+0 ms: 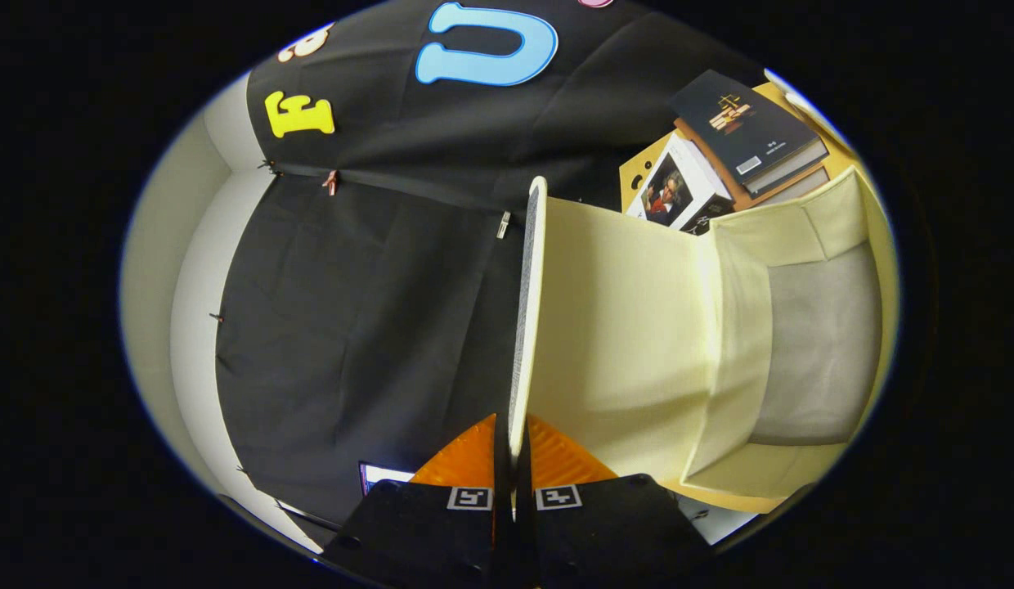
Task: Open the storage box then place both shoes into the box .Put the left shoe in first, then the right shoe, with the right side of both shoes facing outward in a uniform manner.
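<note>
Gripper: the gripper (513, 458) is clenched on the edge of the box lid (523, 327); both fingers (466, 458) press on it, one from each side, with the lid's thin edge running straight out between them.
Lid: a pale cream panel seen edge-on, with a light rim and a grey mesh-like strip along the edge. It reaches from between the fingers far ahead of them, and its broad inner face (621, 327) spreads out to the right of the gripper.
Storage box: the box (801, 343) lies to the right of the gripper and beyond it, cream-walled, standing open. Its inside shows a grey lining at the back and cream side walls. The lid's inner face meets the box's near wall along a fold.
Books: a stack of books (744, 131) lies beyond the box, ahead and to the right of the fingers. A dark-covered book sits on top; a white box or book with a portrait on its cover (679, 192) leans just beside the stack, touching the far edge of the storage box.
Worktop: a wooden worktop (638, 172) shows under the books.
Wall: black cloth (352, 327) hangs ahead and to the left of the gripper, with a white wall (196, 270) past it on the far left.
</note>
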Demonstrator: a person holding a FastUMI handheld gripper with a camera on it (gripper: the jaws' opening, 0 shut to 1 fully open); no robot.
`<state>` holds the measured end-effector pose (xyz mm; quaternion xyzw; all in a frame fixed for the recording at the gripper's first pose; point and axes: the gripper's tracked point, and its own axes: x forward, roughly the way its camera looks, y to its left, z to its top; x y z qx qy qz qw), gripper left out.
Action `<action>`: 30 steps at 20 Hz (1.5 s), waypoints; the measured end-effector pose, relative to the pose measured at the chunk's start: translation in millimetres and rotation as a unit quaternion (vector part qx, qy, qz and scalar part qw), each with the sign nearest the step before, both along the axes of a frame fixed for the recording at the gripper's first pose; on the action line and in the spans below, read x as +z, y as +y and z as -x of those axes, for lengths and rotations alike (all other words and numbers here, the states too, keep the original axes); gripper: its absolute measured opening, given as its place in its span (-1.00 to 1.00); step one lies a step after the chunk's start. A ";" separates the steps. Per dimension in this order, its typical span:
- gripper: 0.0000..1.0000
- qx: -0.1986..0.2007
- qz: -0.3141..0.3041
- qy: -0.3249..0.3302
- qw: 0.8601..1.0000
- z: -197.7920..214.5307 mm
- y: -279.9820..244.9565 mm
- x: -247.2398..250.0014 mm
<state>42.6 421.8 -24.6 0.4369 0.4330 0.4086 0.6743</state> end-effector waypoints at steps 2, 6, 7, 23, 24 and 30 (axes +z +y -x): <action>-0.91 0.006 0.010 0.000 1.000 1.1 15.1 -5.0; -0.91 0.006 0.022 0.010 1.000 1.4 41.1 -19.4; -0.91 0.005 0.026 0.014 1.000 1.3 46.6 -24.0; 0.95 -0.096 0.140 -0.266 0.949 -24.3 -69.3 33.5; 0.94 -0.106 0.154 -0.287 0.940 -24.0 -87.4 38.2; 0.95 -0.142 0.283 -0.354 0.880 -35.6 -204.3 9.4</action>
